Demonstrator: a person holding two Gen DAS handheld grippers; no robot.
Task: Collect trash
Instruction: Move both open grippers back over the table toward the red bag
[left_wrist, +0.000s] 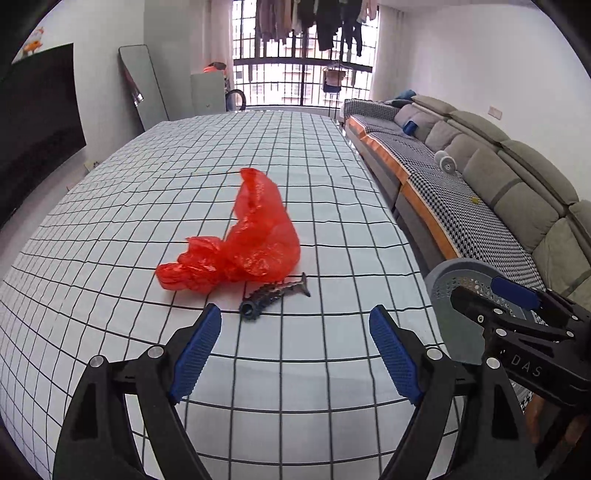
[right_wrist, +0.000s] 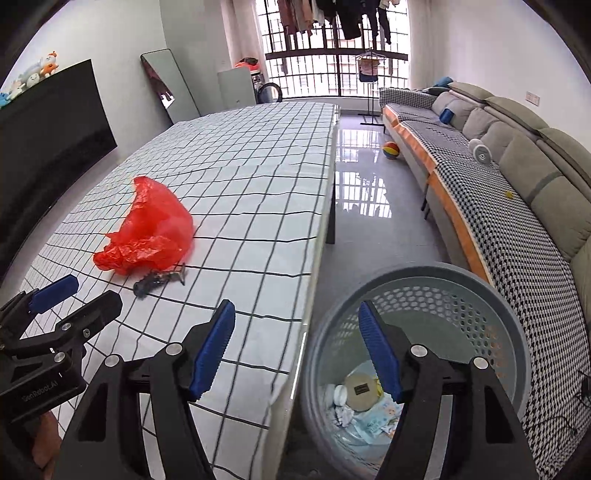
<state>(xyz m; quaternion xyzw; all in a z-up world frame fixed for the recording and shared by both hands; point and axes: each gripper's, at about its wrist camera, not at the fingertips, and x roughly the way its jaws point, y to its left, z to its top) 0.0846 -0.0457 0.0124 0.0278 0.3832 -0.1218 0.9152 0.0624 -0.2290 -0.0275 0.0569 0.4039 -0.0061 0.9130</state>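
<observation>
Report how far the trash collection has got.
Done: several scraps already lie in the grey basket beside the table. In hand: nothing; left gripper and right gripper are both open. Left: red plastic bag and dark fishbone-shaped piece.

The crumpled red plastic bag (left_wrist: 243, 243) is covering the far end of the dark ridged fishbone-shaped piece (left_wrist: 273, 295), so where that piece stops is staying out of sight. From the left wrist, the right gripper (left_wrist: 491, 295) is blocking most of the round grey perforated plastic basket (left_wrist: 454, 273), leaving only a rim arc showing. In the right wrist view, that gripper's blue finger is cutting across the basket's contents; the round tan lid (right_wrist: 360, 391) is carrying a small dark label too tiny to read, and the pale crumpled wrappers (right_wrist: 369, 417) beside it are blurring together. The grid-patterned white counter (left_wrist: 110, 258) is running off the left edge.
</observation>
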